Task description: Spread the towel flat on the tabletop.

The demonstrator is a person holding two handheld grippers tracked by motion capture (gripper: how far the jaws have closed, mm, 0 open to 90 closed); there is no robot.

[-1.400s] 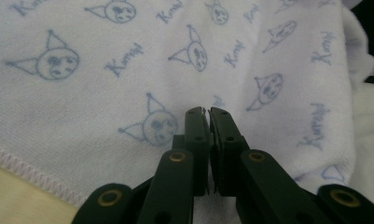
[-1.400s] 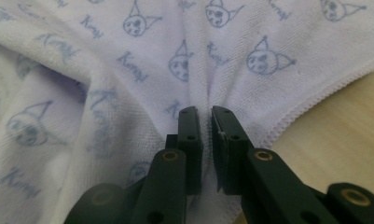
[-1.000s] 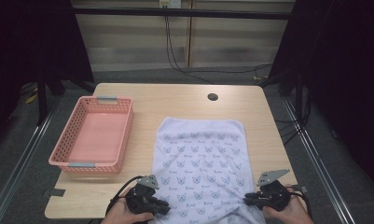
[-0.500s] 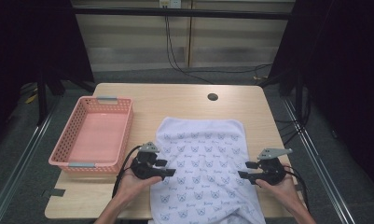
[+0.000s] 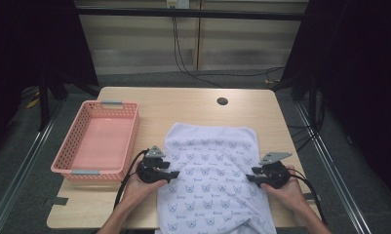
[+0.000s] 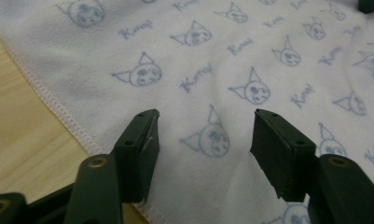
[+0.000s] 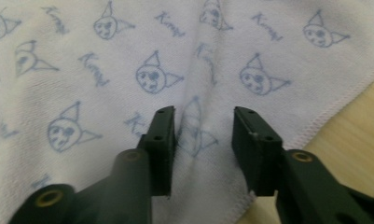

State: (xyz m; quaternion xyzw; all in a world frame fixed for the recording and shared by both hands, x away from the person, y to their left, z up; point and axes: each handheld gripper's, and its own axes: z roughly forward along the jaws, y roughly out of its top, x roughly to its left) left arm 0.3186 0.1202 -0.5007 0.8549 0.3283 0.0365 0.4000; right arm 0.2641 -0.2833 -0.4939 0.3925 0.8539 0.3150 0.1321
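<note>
A white towel (image 5: 210,170) printed with blue cat faces lies spread on the wooden table (image 5: 183,105), its near end hanging over the front edge. My left gripper (image 5: 173,174) rests at the towel's left hem. Its jaws have just been opening and stand wide over flat cloth (image 6: 198,70), gripper (image 6: 203,135) pads off the fabric. My right gripper (image 5: 249,174) sits at the right hem. Its jaws have just been closing around a low ridge of towel (image 7: 128,46), with a gap still showing in the right gripper (image 7: 203,130).
A pink plastic basket (image 5: 61,161) with nothing in it stands at the table's left side, close to my left hand. A round cable hole (image 5: 222,101) is near the far edge. Bare wood lies beyond the towel.
Both hands have moved away from the front edge, up along the towel's side hems. Both grippers went from shut to spread; the right one has narrowed again.
</note>
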